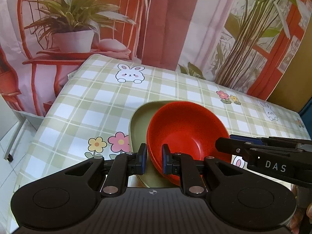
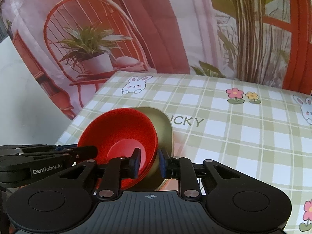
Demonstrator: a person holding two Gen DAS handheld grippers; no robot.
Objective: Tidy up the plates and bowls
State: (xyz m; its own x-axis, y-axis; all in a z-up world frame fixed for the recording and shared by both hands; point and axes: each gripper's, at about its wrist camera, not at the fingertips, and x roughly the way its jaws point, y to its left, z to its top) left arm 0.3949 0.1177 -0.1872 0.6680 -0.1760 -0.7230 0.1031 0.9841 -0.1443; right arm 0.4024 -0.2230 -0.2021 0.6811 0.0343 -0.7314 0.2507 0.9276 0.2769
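Red bowl (image 1: 185, 132) tilted steeply, lying against green plate (image 1: 139, 124), both raised over the checked tablecloth (image 1: 97, 101) and leaning together. Left gripper (image 1: 154, 160) pinching the bowl's near rim, one blue pad (image 1: 144, 156) outside the wall, the other inside. Right gripper (image 2: 148, 162) clamped across bowl (image 2: 119, 134) and plate (image 2: 165, 130) at once: one pad (image 2: 136, 161) inside the bowl, the other against the plate's back. Seen from the left wrist, right gripper (image 1: 220, 145) reaching in from the right to the bowl's far rim; seen from the right wrist, left gripper (image 2: 93, 150) coming in from the left, touching the bowl's rim. Beyond the bowl on the cloth (image 2: 224, 136), a printed rabbit (image 1: 129, 74) and flowers (image 2: 235, 94); beside the plate, partly hidden lettering (image 2: 188, 121). Behind the table edge, a backdrop (image 1: 165, 19) printed with a chair and plants.
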